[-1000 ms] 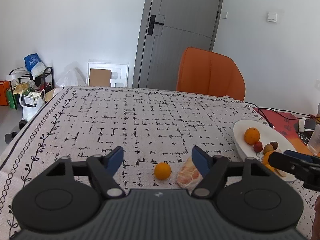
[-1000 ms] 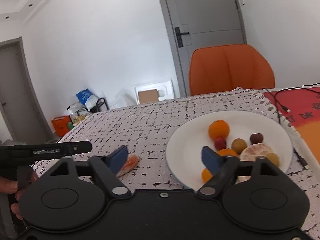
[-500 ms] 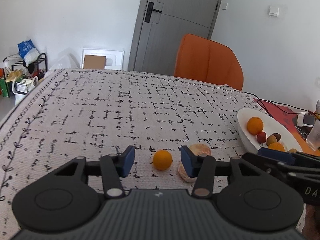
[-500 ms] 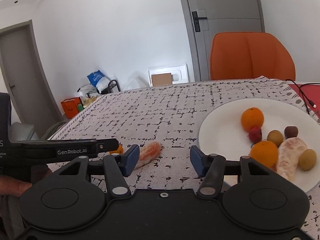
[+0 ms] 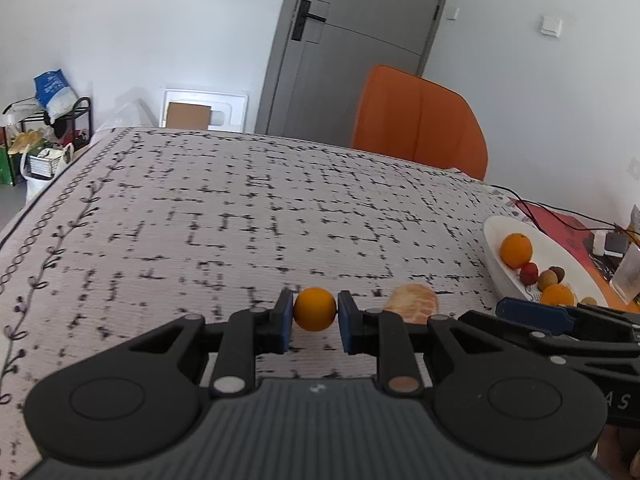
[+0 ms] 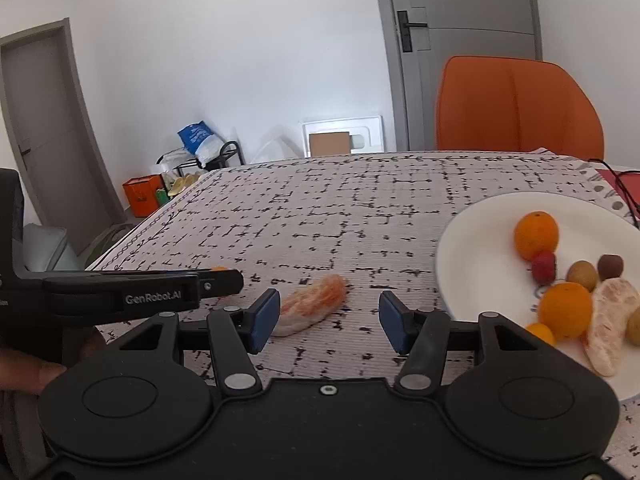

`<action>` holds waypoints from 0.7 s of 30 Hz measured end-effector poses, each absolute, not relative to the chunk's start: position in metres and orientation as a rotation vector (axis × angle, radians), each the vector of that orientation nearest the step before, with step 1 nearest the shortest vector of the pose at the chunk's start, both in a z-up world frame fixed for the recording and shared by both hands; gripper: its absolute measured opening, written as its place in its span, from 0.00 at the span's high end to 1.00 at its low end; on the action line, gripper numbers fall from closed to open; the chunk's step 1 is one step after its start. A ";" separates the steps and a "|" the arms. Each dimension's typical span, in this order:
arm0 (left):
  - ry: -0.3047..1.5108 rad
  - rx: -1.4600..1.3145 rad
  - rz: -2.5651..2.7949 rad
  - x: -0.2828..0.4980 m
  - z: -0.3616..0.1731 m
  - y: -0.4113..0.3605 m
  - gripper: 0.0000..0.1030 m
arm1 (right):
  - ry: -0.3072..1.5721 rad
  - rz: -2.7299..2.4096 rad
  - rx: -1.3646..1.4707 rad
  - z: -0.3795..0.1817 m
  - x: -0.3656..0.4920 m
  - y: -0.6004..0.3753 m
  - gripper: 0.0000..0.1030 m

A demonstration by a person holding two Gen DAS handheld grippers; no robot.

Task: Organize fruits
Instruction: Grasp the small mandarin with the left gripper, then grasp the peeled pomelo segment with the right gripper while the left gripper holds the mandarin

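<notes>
1. Left gripper (image 5: 315,326): blue pads closed in on the small orange fruit (image 5: 315,309), one pad at each side and apparently touching it; fruit low over the patterned tabletop (image 5: 240,216), contact with the cloth not clear.
2. Right gripper (image 6: 327,322): jaws wide apart, nothing between them; peeled citrus piece (image 6: 314,310) lying on the tabletop just ahead, nearer the left pad.
3. White plate (image 6: 476,248) to the front right of the right gripper, already holding oranges, small brown and red fruits and one more peeled piece.
4. Step in hand, by judgement: grasp of the small orange fruit, for carrying to the plate.
5. Next move, probably: lift without squeezing harder, since a round fruit can slip out forward; then across to the right, over the plate rim, to a free place.
6. For the right gripper: shift slightly left to centre on the peeled piece, then gentle closing, because soft.
</notes>
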State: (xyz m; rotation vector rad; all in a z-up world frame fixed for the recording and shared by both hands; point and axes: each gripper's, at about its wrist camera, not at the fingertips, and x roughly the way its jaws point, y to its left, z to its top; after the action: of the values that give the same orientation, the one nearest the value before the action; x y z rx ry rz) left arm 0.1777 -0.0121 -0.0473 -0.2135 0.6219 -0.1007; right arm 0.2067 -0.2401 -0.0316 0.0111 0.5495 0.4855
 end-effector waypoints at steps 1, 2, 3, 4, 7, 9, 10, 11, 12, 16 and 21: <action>0.621 -0.218 -0.096 0.177 -0.047 -0.009 0.79 | 0.550 0.486 0.007 -0.032 0.207 -0.238 0.47; 0.620 -0.221 -0.092 0.175 -0.047 -0.006 0.78 | 0.552 0.487 0.004 -0.033 0.208 -0.236 0.47; 0.617 -0.223 -0.088 0.174 -0.046 -0.003 0.78 | 0.557 0.488 0.004 -0.034 0.209 -0.234 0.47; 0.614 -0.225 -0.083 0.173 -0.046 0.000 0.78 | 0.563 0.489 0.005 -0.034 0.210 -0.232 0.47; 0.607 -0.239 -0.065 0.169 -0.044 0.009 0.78 | 0.578 0.494 0.001 -0.037 0.213 -0.226 0.47; 0.602 -0.248 -0.052 0.167 -0.043 0.016 0.78 | 0.586 0.501 -0.001 -0.039 0.213 -0.221 0.46; 0.600 -0.252 -0.048 0.166 -0.043 0.018 0.78 | 0.592 0.503 -0.001 -0.039 0.214 -0.220 0.46; 0.597 -0.255 -0.044 0.165 -0.042 0.021 0.78 | 0.597 0.503 -0.001 -0.040 0.215 -0.218 0.46; 0.593 -0.258 -0.043 0.163 -0.042 0.023 0.78 | 0.601 0.503 0.000 -0.040 0.216 -0.216 0.46; 0.587 -0.276 -0.034 0.161 -0.042 0.031 0.78 | 0.621 0.516 -0.002 -0.042 0.221 -0.209 0.46; 0.573 -0.289 -0.021 0.155 -0.039 0.043 0.78 | 0.632 0.506 -0.024 -0.043 0.225 -0.198 0.45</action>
State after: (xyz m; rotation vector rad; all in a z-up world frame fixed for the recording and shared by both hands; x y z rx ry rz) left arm 0.1546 0.0430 -0.0393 -0.2888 0.5729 -0.0215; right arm 0.2255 -0.1983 -0.0434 -0.0237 0.6318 0.5059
